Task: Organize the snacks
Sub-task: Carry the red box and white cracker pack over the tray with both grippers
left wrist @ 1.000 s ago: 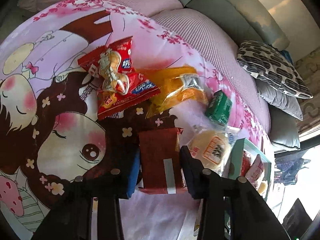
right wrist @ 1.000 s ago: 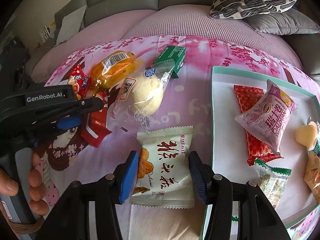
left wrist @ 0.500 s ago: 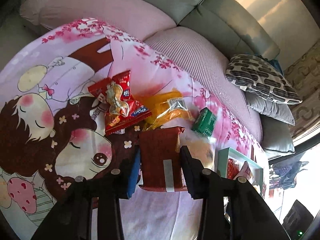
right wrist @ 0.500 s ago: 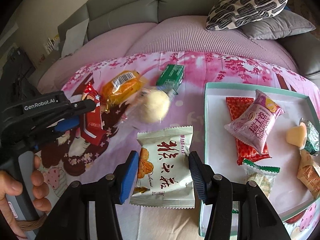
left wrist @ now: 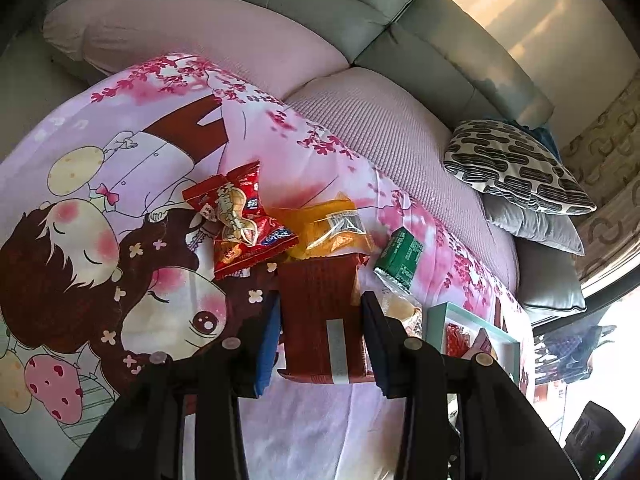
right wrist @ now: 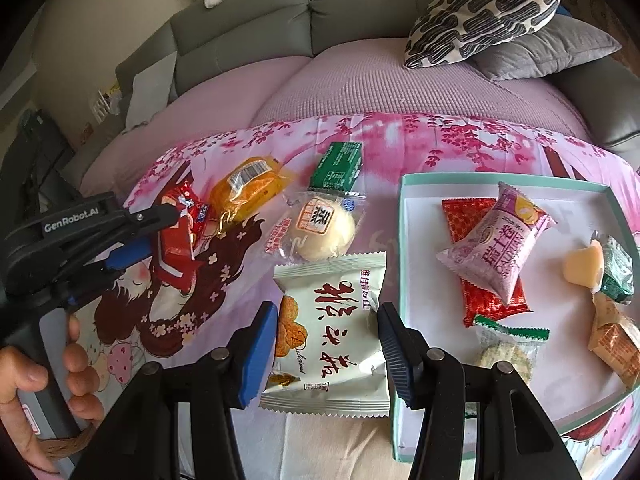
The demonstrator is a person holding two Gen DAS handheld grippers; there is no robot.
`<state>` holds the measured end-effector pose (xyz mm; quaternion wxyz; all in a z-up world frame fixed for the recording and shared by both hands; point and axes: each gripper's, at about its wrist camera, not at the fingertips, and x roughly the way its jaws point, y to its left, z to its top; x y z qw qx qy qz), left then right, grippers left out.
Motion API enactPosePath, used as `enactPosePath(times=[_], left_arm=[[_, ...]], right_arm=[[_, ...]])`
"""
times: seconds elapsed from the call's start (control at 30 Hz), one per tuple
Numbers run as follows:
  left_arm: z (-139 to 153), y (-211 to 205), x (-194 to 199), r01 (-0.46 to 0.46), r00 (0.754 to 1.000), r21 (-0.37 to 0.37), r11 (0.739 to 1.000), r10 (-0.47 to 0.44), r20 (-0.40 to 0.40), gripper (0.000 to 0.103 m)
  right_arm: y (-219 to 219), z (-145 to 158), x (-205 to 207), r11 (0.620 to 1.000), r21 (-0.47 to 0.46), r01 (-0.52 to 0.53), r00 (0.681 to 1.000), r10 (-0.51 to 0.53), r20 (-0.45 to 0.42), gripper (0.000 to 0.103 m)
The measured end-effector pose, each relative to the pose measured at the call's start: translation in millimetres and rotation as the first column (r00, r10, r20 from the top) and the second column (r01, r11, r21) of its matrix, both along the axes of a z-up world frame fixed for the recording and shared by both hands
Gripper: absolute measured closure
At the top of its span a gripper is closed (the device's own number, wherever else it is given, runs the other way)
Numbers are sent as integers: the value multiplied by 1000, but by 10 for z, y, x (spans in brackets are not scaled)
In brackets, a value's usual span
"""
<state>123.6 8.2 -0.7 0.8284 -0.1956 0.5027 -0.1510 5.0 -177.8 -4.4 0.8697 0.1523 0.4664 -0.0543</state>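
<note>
My left gripper [left wrist: 320,312] is shut on a dark red packet [left wrist: 320,340] with a silver strip, held above the pink cartoon blanket [left wrist: 120,140]. In the right wrist view the same left gripper [right wrist: 160,220] and its red packet [right wrist: 176,248] show at the left. My right gripper [right wrist: 326,316] is shut on a white packet [right wrist: 336,320] with red characters, raised just left of the teal-rimmed tray [right wrist: 400,280]. On the blanket lie a red peanut packet [left wrist: 236,220], an orange packet [right wrist: 248,188], a green box [right wrist: 338,164] and a wrapped round bun [right wrist: 320,232].
The tray holds a pink packet [right wrist: 500,244], a flat red packet [right wrist: 468,220] and several small sweets. Patterned and grey cushions [right wrist: 480,12] lie on the grey sofa [right wrist: 240,32] behind. A person's hand [right wrist: 40,372] grips the left gripper's handle.
Both grippers have risen with their packets still clamped, so the blanket and loose snacks sit farther below. The bun has rolled over, its label now facing up.
</note>
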Motion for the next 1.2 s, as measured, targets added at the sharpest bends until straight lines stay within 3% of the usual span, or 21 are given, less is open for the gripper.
enactPosePath(times=[0.27,0.47,0.7,0.9,1.2], left_arm=[[99,-243,-99,72,997,1,997,-72,26,62],[160,-640,-262,192,980,17,981,-192,44,62],[155,-1230,-604,390,920,13,921,-390,50,62],[112,-1545,-838,488,871,28,872,-489,42,62],[14,-1742,-859,520,852,45,853,-522,44,62]], right_arm=[[-442,103,-142,992,6,124,992,-124,22,48],[-1015,191,-388,955,17,295,955,-295,31,48],[-1552,280,-734,892,38,450,891,-451,46,48],[-1764,338,-921,850,50,524,848,-526,61,48],[-1786,303,-914,854,56,517,854,-519,42,48]])
